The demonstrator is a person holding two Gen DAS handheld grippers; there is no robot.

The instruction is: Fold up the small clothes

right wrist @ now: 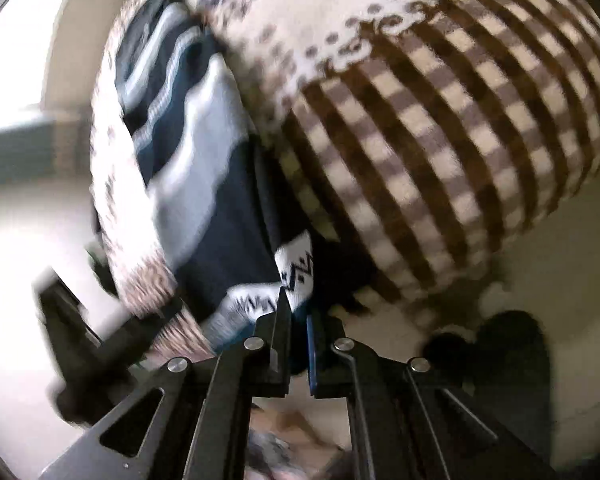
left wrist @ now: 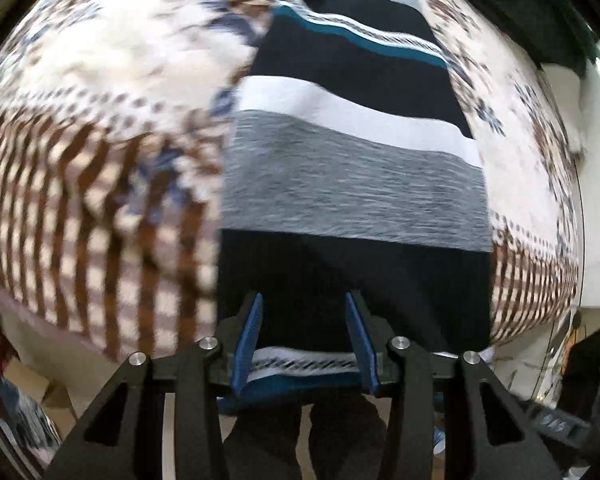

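Left fingers (left wrist: 304,344) part-open, astride striped garment (left wrist: 352,184) hem | right fingers (right wrist: 298,328) seemingly pinching hem | no legible writing

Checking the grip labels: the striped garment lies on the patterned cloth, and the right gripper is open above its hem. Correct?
Not quite. The right gripper is shut on the striped garment, pinching its zigzag-patterned hem, as the right wrist view shows. The garment does lie on the patterned cloth.

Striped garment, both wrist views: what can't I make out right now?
- Striped garment: left wrist view cuts off its top; type unclear.
- Left gripper: fingers apart over the hem; contact unclear.
- Right gripper: shut at the garment's patterned edge; motion blur hides how much cloth is pinched.
- Patterned cover: blurred; the surface beneath is hidden.
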